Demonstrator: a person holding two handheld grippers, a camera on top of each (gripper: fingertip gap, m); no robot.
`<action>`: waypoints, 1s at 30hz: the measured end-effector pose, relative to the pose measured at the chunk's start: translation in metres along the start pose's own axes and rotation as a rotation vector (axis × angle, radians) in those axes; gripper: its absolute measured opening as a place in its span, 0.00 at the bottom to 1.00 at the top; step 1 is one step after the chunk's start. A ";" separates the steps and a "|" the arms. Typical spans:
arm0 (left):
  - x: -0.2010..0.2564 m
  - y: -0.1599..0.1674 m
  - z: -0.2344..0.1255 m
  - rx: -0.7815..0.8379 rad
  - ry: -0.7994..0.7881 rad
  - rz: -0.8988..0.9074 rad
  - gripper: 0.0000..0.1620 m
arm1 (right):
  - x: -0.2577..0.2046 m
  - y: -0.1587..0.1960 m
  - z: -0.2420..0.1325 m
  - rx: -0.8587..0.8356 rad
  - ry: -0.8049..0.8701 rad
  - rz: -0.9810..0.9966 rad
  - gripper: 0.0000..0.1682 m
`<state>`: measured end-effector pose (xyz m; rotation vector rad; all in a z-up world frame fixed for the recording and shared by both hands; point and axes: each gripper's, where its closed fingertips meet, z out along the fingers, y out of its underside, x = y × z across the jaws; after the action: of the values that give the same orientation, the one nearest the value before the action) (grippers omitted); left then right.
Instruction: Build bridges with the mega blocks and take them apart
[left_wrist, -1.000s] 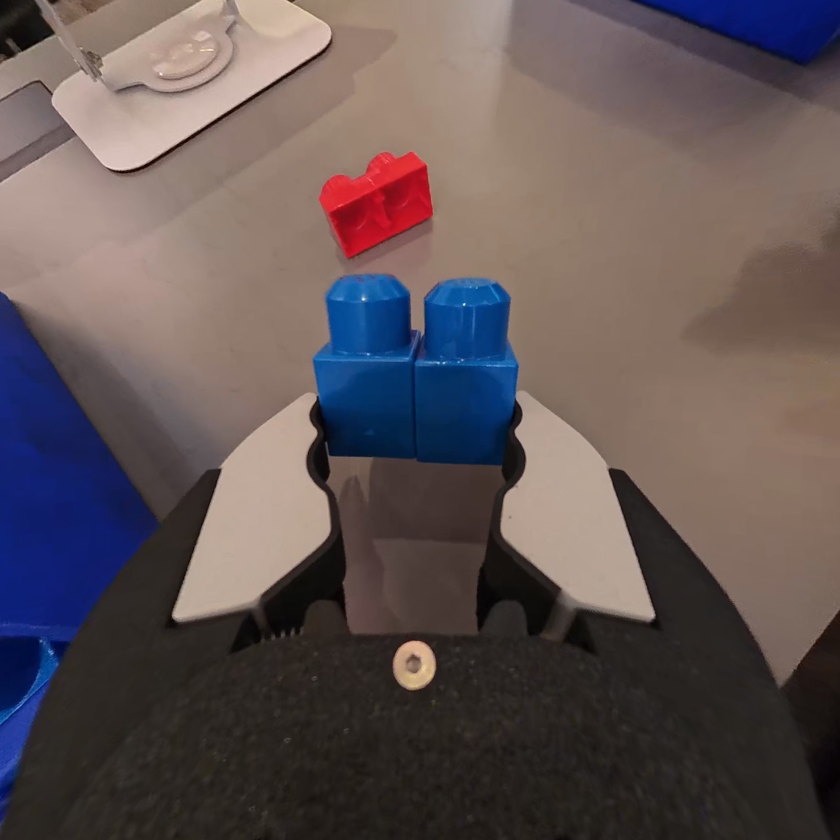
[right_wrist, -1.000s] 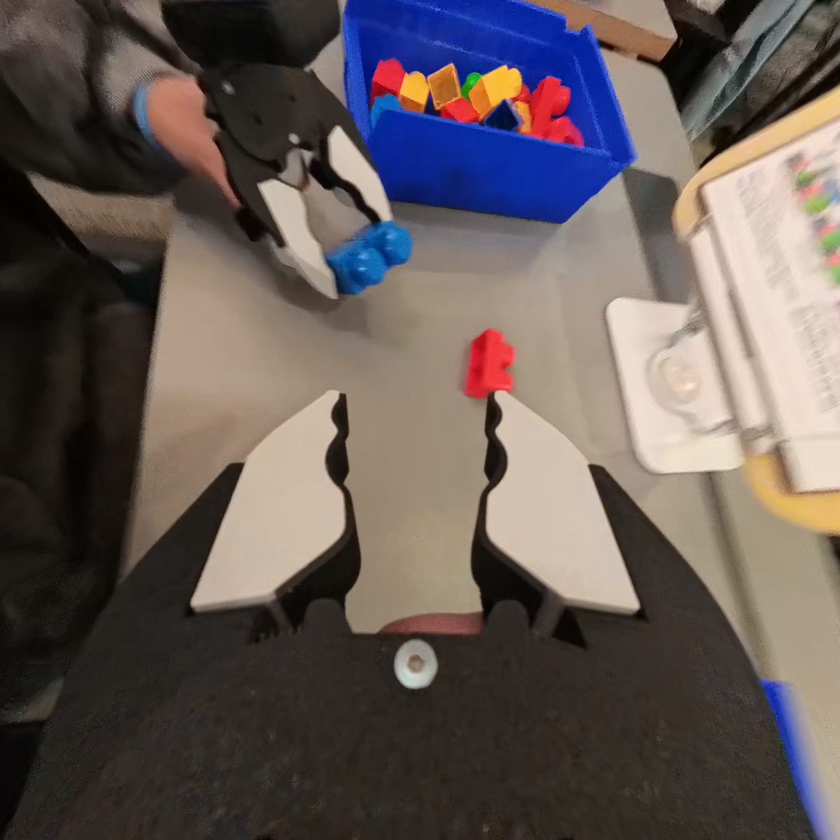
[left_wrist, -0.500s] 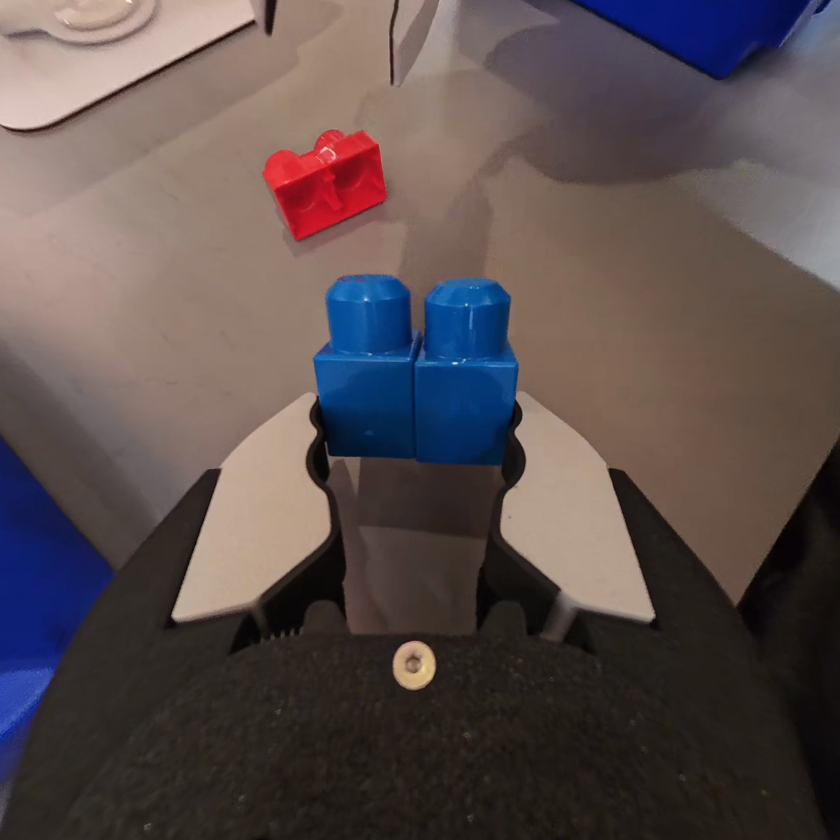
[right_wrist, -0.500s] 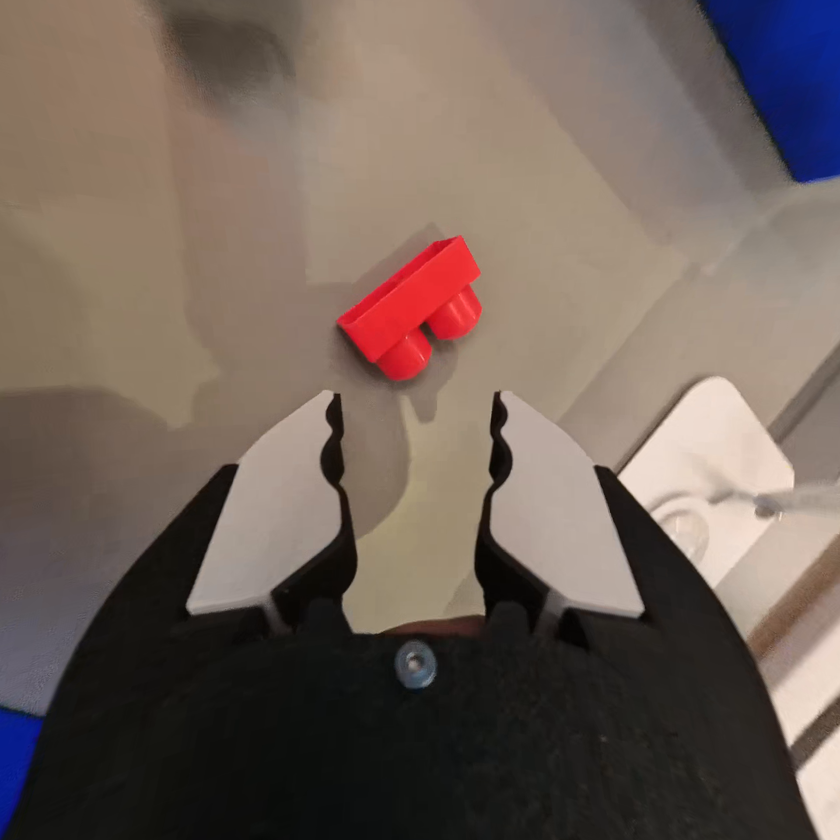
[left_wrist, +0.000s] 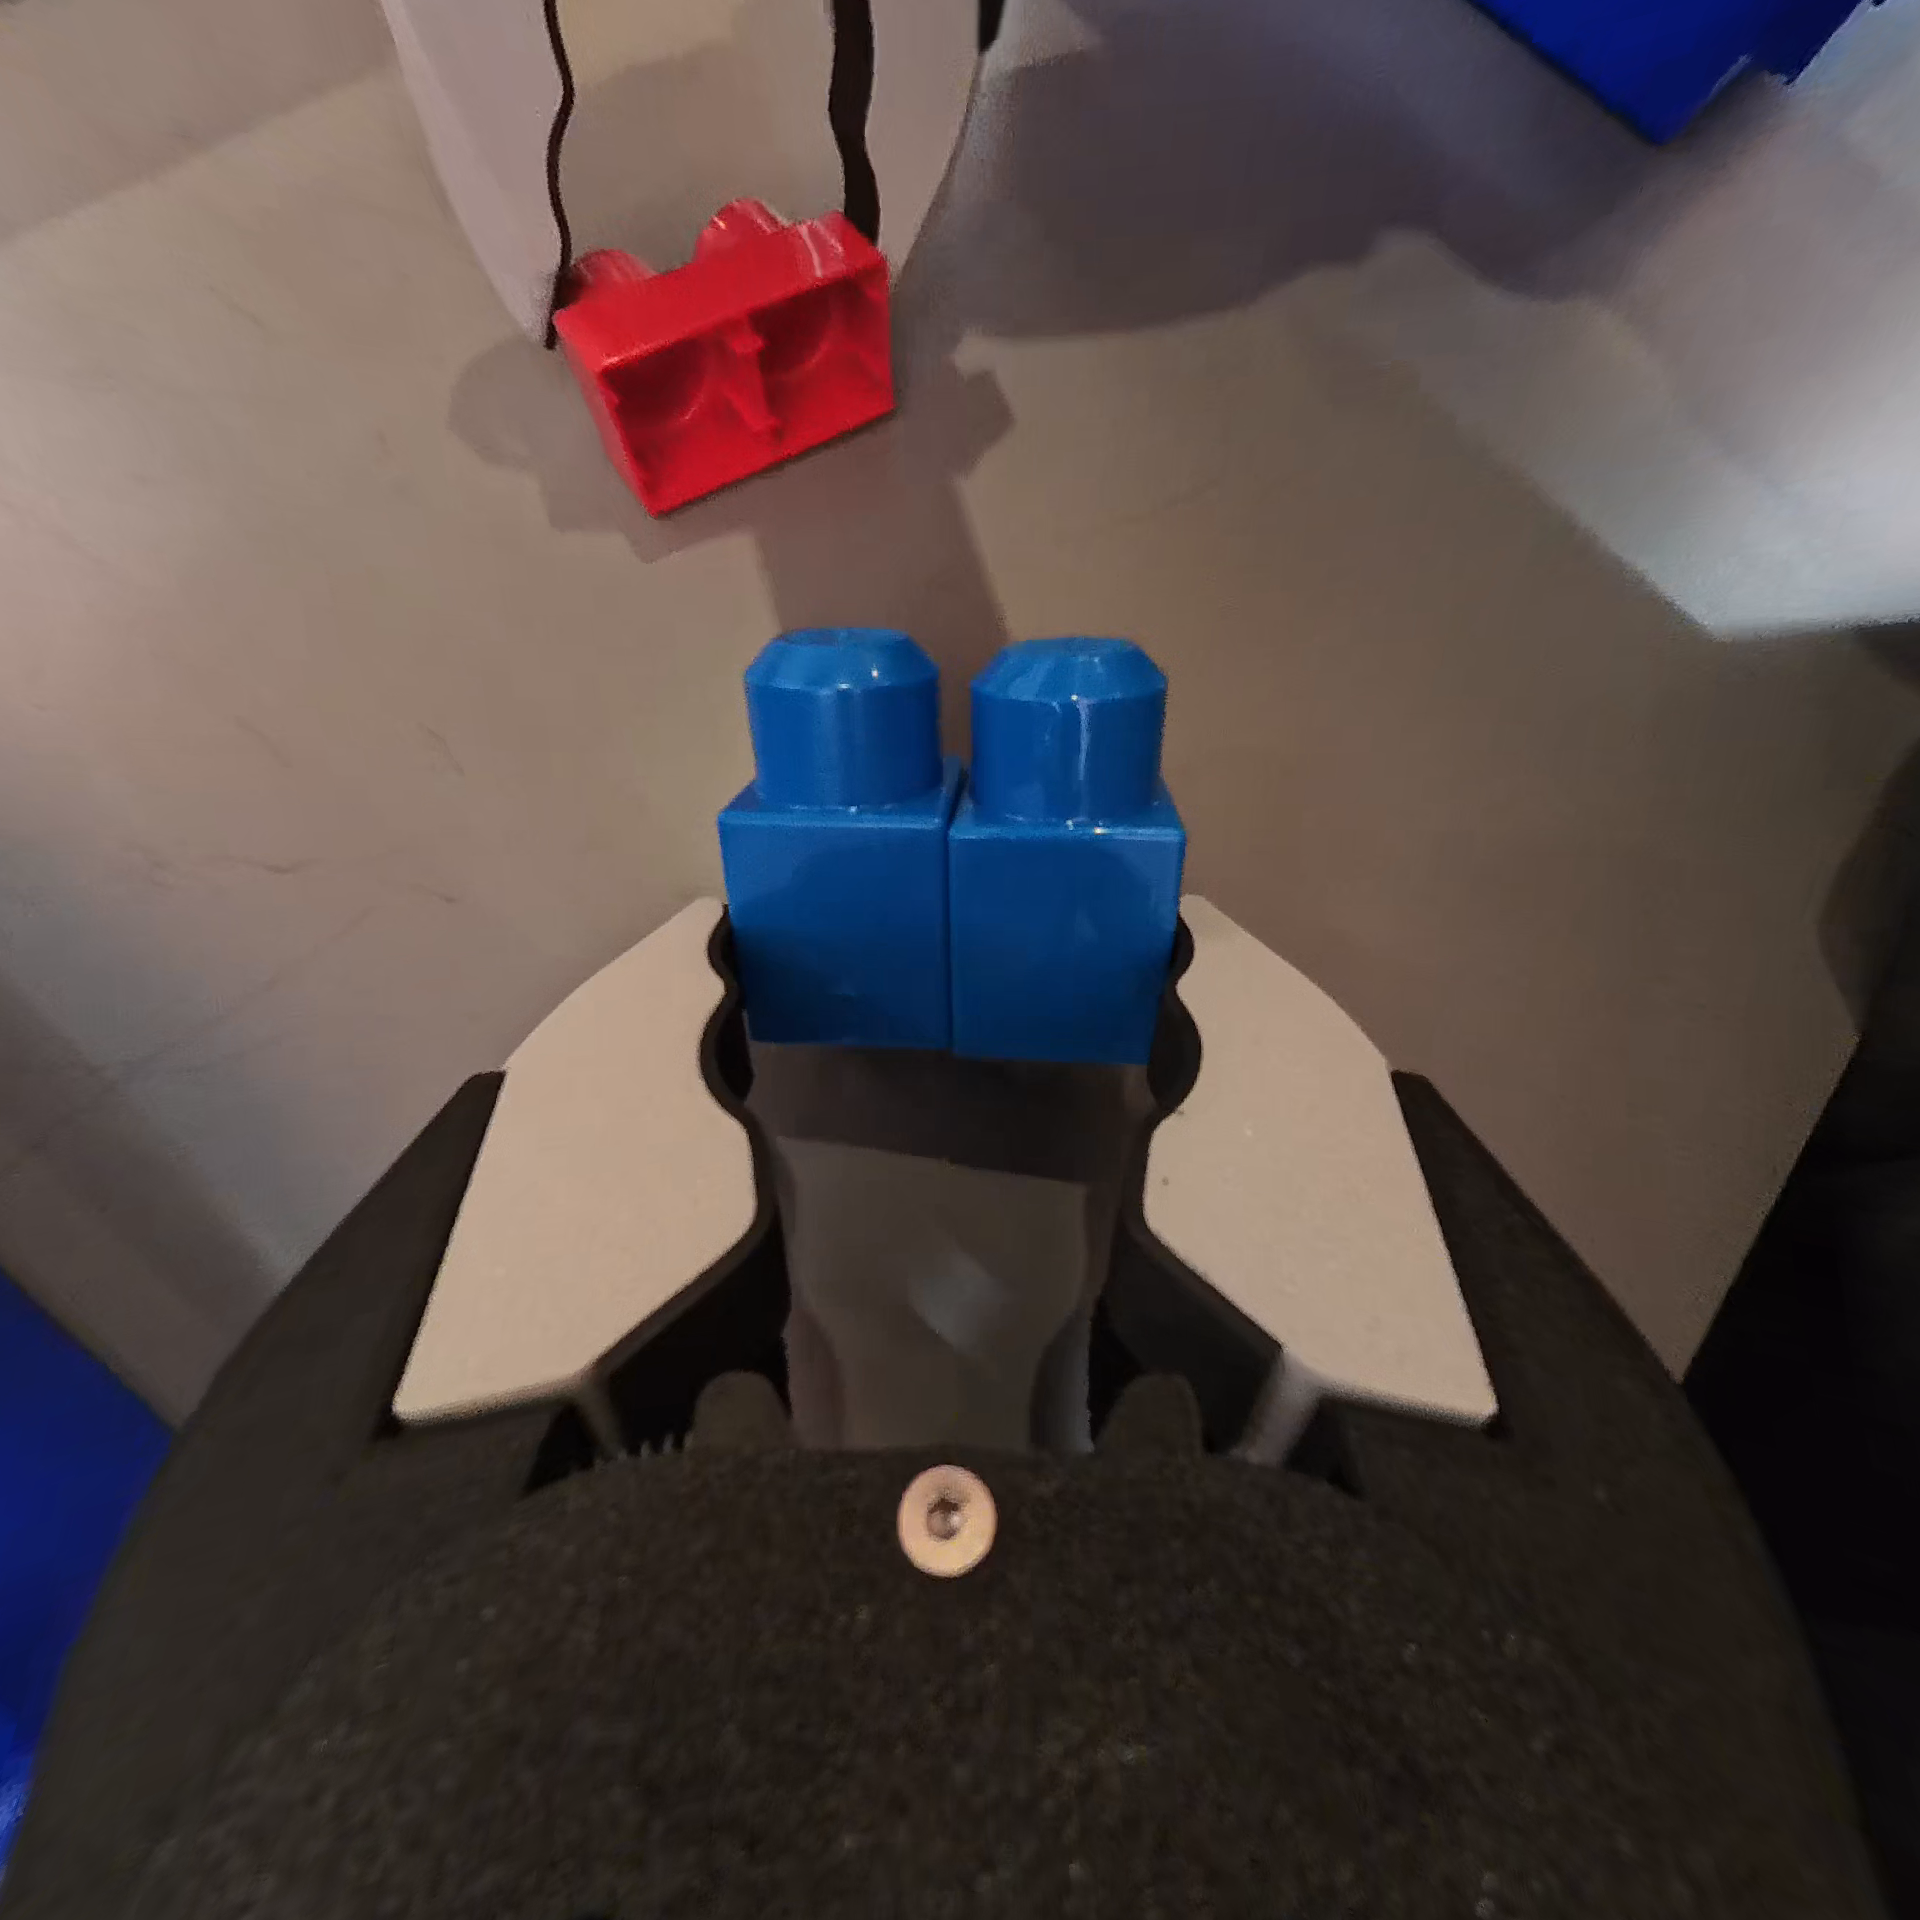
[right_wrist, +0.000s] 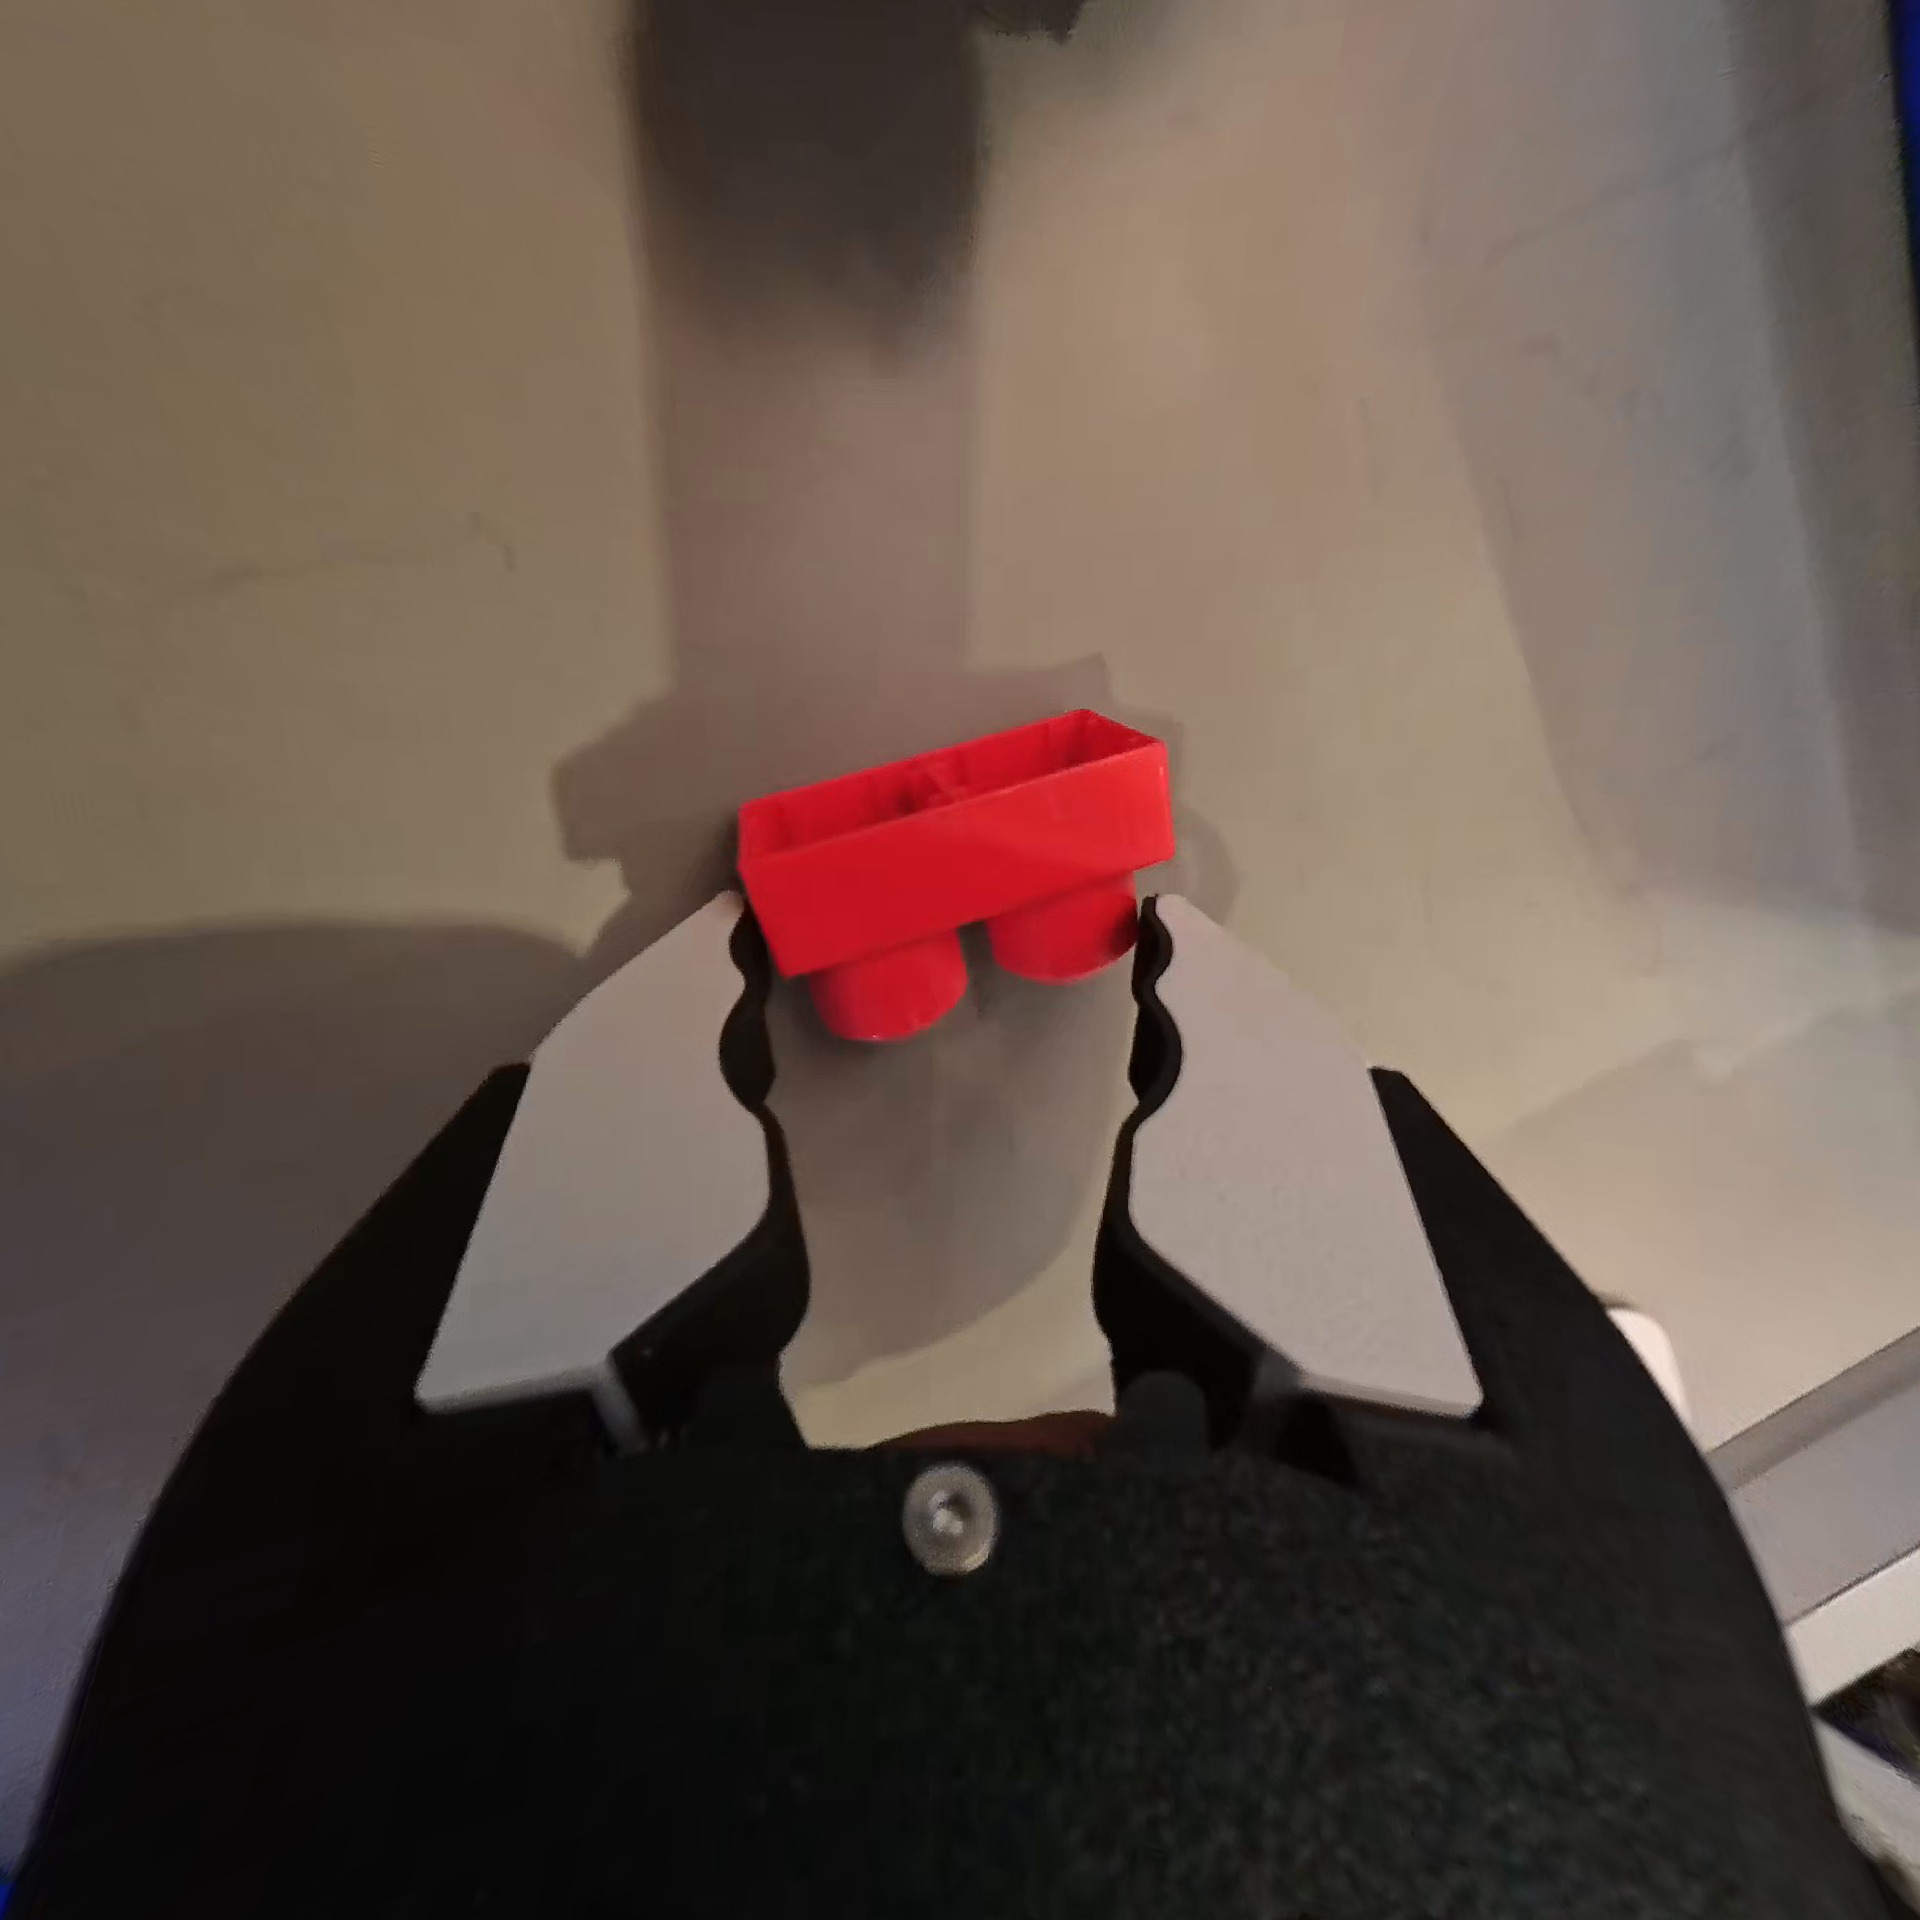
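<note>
We are gripping two blue blocks (left_wrist: 951, 914) in the left tongs (left_wrist: 951, 977) while the wide right tongs (right_wrist: 940, 935) are straddling the red block (right_wrist: 956, 842), needing closure next.

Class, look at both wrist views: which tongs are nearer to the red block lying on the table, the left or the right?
Right. The right tongs are open with their tips either side of the red block. The left tongs, shut on the blue blocks, sit back from it across bare table.

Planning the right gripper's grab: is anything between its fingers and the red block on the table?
Nothing visible. The right gripper is open, with the red block lying on its side just past the fingertips; only bare table surrounds it.
</note>
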<state>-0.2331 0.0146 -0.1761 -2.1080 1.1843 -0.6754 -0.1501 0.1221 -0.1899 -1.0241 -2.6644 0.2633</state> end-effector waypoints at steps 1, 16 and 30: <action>-0.003 -0.001 0.001 -0.001 0.000 -0.008 0.46 | -0.001 0.001 -0.001 -0.015 -0.014 0.038 0.40; 0.003 -0.086 0.017 0.152 0.152 0.045 0.46 | -0.039 -0.003 -0.109 -0.088 0.373 0.482 0.40; 0.023 -0.109 0.026 0.133 0.201 0.129 0.46 | -0.066 -0.018 -0.133 -0.141 0.507 0.548 0.39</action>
<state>-0.1441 0.0460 -0.1112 -1.8703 1.3327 -0.8964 -0.0718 0.0738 -0.0718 -1.6051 -1.9388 -0.0787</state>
